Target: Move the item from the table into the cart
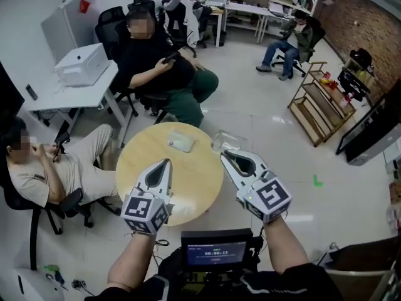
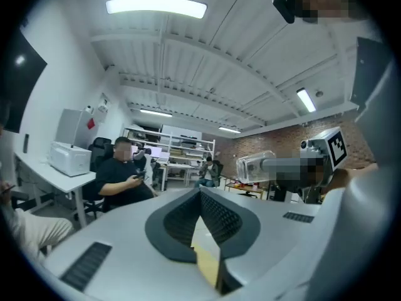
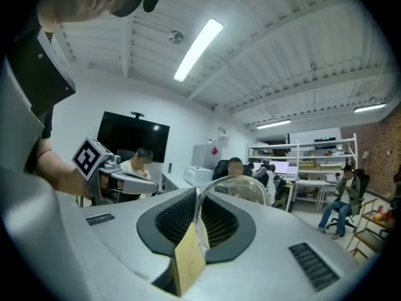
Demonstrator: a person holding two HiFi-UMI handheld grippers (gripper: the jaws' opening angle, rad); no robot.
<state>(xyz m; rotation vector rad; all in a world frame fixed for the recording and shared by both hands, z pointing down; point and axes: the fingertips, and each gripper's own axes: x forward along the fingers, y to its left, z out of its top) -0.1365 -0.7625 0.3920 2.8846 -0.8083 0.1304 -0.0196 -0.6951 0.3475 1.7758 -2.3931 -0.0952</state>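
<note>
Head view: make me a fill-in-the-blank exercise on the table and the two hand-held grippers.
1. The clear container is pinched by the ____ hand-held gripper.
2. The table has a ____ top.
3. The left hand-held gripper holds ____.
4. The flat packet lies on the ____.
Missing words: right; round; nothing; table.

Round table (image 1: 194, 174) dead centre of the frame, pale wood top, standing on a light, glossy floor (image 1: 263, 105). Lying flat on that top: one small pale packet (image 1: 180, 143), roughly rectangular, whitish with a faint green tint. Sitting in the upper part of the tabletop, a touch left of its middle line, near the far rim but not touching it. Lower edge of the tabletop out of sight.
</note>
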